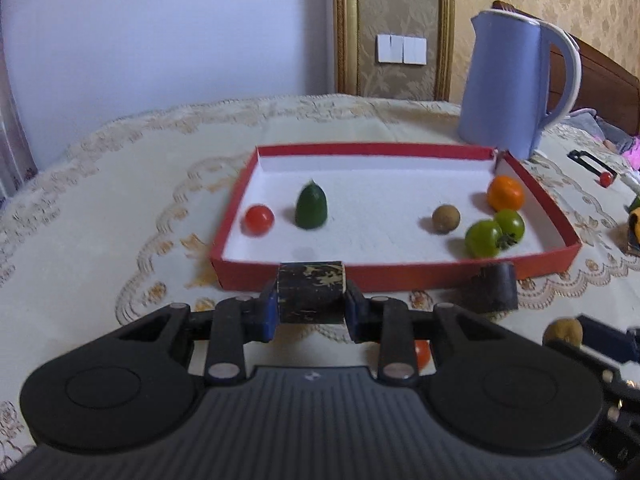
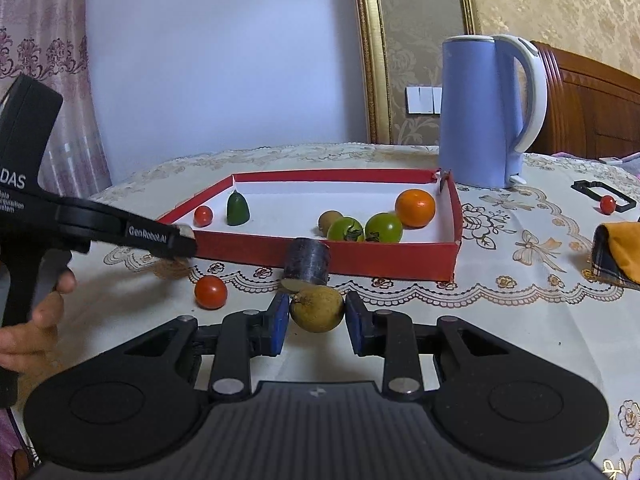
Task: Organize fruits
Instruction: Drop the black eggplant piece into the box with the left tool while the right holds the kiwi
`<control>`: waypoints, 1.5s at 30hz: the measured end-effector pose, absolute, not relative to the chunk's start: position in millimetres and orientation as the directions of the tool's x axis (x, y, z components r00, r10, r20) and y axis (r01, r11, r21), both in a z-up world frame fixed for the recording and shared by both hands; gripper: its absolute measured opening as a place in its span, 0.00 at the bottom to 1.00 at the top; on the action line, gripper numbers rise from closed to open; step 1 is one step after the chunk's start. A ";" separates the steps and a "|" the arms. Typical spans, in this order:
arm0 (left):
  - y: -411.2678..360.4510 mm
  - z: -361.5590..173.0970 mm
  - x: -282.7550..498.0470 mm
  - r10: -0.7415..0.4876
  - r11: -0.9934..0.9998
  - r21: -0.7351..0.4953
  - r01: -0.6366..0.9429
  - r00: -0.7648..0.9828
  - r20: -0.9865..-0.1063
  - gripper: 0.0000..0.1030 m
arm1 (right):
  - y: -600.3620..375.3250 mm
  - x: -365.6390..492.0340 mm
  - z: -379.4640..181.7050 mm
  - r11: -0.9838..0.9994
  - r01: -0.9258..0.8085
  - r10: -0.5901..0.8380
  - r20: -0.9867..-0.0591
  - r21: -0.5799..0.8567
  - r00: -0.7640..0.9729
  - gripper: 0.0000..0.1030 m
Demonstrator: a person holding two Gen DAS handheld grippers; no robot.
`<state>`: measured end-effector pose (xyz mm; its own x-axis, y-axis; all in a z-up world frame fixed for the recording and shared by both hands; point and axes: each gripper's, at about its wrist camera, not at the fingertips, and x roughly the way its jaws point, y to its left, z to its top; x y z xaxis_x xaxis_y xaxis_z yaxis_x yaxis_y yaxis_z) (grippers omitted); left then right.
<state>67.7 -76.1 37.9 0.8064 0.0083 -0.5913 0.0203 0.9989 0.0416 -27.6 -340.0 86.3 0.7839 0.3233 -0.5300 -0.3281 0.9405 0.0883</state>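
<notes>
Six pieces of produce lie in the red tray [image 2: 328, 258] at mid-frame in the right wrist view: a red cherry tomato [image 2: 203, 216] and a dark green cone-shaped piece [image 2: 237, 209] toward its left end, and a brown longan [image 2: 329, 220], two green tomatoes [image 2: 346, 229] and an orange [image 2: 415, 208] clustered at its right end. The right gripper [image 2: 317, 317] sits low in the frame, its blue pads [image 2: 280, 318] parted around another longan [image 2: 317, 309] on the tablecloth [image 2: 500, 320]; the left pad meets the fruit, while a thin gap shows at the right one. A dark cylinder [image 2: 306, 261] stands just beyond it against the tray's near wall, and a loose red tomato [image 2: 211, 292] lies to the left. In the left wrist view, the left gripper [image 1: 310, 306] is clamped on a second dark cylinder [image 1: 311, 292] just before the tray. A blue kettle [image 2: 486, 114] stands beyond the tray's far right corner.
</notes>
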 end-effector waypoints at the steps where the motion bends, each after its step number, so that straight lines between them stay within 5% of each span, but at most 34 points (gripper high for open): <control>1: -77.2 40.2 70.6 0.016 0.999 0.051 0.018 0.809 -0.588 0.30 | -340.3 -28.0 86.3 0.939 -0.331 0.326 -0.530 0.088 0.783 0.29; 24: -120.5 52.6 153.4 0.126 0.973 0.231 -0.009 0.858 -0.497 0.30 | -339.8 -43.7 106.2 0.922 -0.381 0.362 -0.489 0.065 0.794 0.29; 45: -137.4 29.3 213.7 0.145 0.971 0.239 -0.005 0.806 -0.574 0.34 | -343.7 -43.1 108.4 0.915 -0.394 0.382 -0.487 0.082 0.785 0.29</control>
